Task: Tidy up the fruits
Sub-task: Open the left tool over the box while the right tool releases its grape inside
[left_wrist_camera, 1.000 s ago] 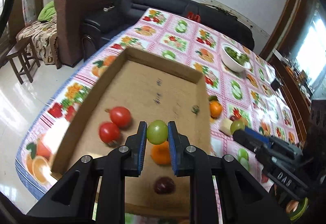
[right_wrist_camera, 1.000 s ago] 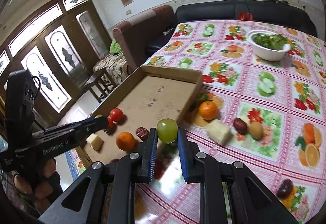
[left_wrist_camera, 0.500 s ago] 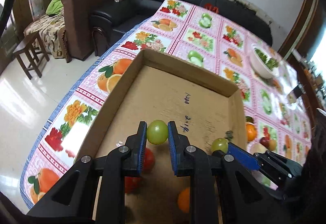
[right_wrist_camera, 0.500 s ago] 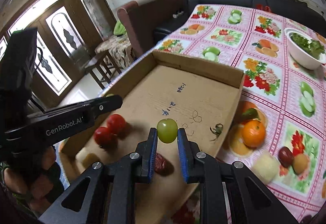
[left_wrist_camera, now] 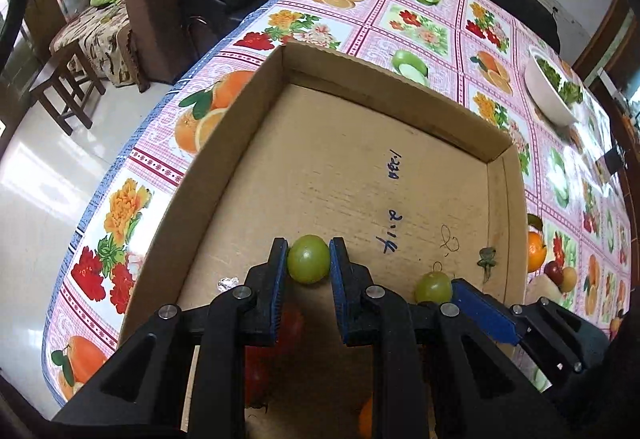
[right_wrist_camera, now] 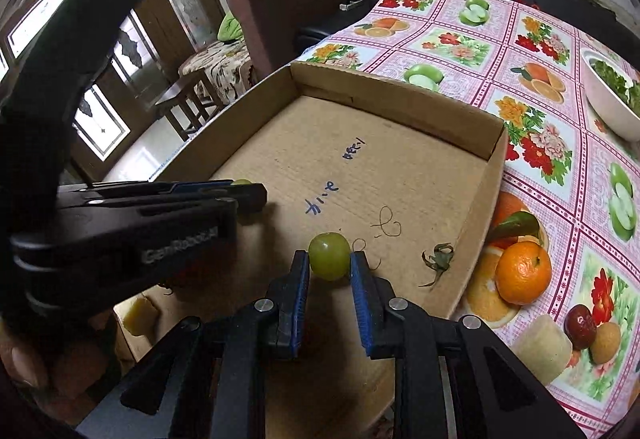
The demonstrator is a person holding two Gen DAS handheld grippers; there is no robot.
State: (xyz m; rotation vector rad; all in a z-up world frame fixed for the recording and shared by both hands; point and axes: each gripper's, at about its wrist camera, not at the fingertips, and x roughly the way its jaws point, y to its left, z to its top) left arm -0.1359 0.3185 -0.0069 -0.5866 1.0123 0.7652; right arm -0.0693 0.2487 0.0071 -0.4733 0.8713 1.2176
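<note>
A shallow cardboard box [left_wrist_camera: 224,143] lies on a fruit-print tablecloth. My left gripper [left_wrist_camera: 309,259] is shut on a green grape [left_wrist_camera: 309,259], held just above the box floor. In the right wrist view this gripper [right_wrist_camera: 248,191] reaches in from the left, with a sliver of its grape [right_wrist_camera: 242,182] showing. My right gripper [right_wrist_camera: 329,259] is low over the box floor and its jaws are opening. A second green grape [right_wrist_camera: 329,256] sits between its fingertips on the cardboard, and the pads look just off it. That grape [left_wrist_camera: 433,287] also shows in the left wrist view.
Red tomatoes [left_wrist_camera: 292,323] lie in the box under my left gripper, a pale cube [right_wrist_camera: 138,313] near its front corner, a dry stem [right_wrist_camera: 438,259] near its right wall. On the cloth right of the box are an orange [right_wrist_camera: 523,272], a dark date [right_wrist_camera: 580,321], another pale cube [right_wrist_camera: 542,351] and a white bowl [right_wrist_camera: 608,107] of greens.
Both grippers moved forward and down, from the box's near end to the middle of its floor. The right jaws have parted slightly around their grape.
</note>
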